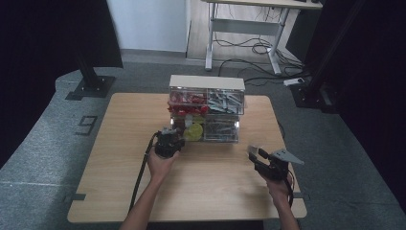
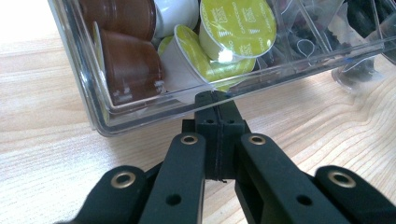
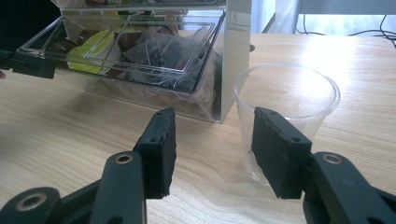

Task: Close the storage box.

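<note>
A clear drawer organizer (image 1: 206, 82) stands at the back centre of the wooden table. Its lower left drawer (image 2: 107, 112) is pulled out a little and holds yellow-green capsules (image 2: 236, 25) and brown capsules (image 2: 133, 65). My left gripper (image 2: 215, 100) is shut, its tips pinched on that drawer's front lip; in the high view the left gripper (image 1: 168, 133) sits at the drawer front. My right gripper (image 3: 212, 144) is open with nothing between its jaws. A clear plastic cup (image 3: 287, 93) stands upright just beyond its right jaw, beside the organizer's side wall.
The upper drawers hold red items (image 1: 187, 101) and grey parts (image 1: 225, 100). Bare tabletop (image 1: 210, 187) lies between my two hands. A black stand base (image 1: 91, 86) sits on the floor at the back left, and a desk frame with cables (image 1: 249, 48) stands behind.
</note>
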{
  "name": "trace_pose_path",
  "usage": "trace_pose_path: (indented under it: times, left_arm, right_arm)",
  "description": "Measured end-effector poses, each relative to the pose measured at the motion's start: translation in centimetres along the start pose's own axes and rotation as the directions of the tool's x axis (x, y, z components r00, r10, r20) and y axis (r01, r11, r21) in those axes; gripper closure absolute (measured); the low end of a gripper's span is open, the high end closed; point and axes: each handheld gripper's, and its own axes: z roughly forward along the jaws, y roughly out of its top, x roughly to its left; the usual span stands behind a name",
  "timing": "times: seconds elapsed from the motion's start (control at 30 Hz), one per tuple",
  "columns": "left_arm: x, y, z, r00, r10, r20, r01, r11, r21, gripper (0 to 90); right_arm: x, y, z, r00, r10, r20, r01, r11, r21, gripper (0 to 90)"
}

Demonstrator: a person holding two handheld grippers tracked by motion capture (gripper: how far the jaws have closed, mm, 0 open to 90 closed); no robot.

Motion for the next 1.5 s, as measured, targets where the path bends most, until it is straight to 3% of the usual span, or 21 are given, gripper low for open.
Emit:
trace_pose_path:
  times: [0.3,0.67,1.03,1.27,1.5]
  left_arm:
    - [-0.2,-0.6,0.3,1.0000,-0.001,0.007,0.001,0.9999,0.016,90.0]
    - [-0.5,-0.6,-0.3,0.9999,0.010,0.011,-0.010,0.9998,-0.015,87.4]
    - [-0.7,-0.9,-1.2,0.9984,0.055,0.013,-0.054,0.9974,-0.048,66.7]
    - [-1.0,-1.9,-2.0,0.9969,0.076,0.021,-0.074,0.9940,-0.080,61.1]
    - [-1.0,-3.3,-3.1,0.9941,0.107,0.018,-0.105,0.9916,-0.075,55.5]
  right_arm:
    - [0.0,-0.1,0.1,1.0000,0.001,-0.001,-0.001,1.000,0.004,49.6]
    - [0.0,-0.1,0.2,1.0000,0.000,-0.003,0.000,1.000,0.006,49.5]
    - [0.2,-0.2,0.2,0.9998,-0.006,-0.020,0.006,1.000,0.008,48.4]
    - [0.6,-0.4,0.4,0.9995,-0.015,-0.028,0.016,1.000,0.007,48.0]
    - [1.0,-0.7,0.3,0.9988,-0.028,-0.039,0.028,1.000,0.009,47.2]
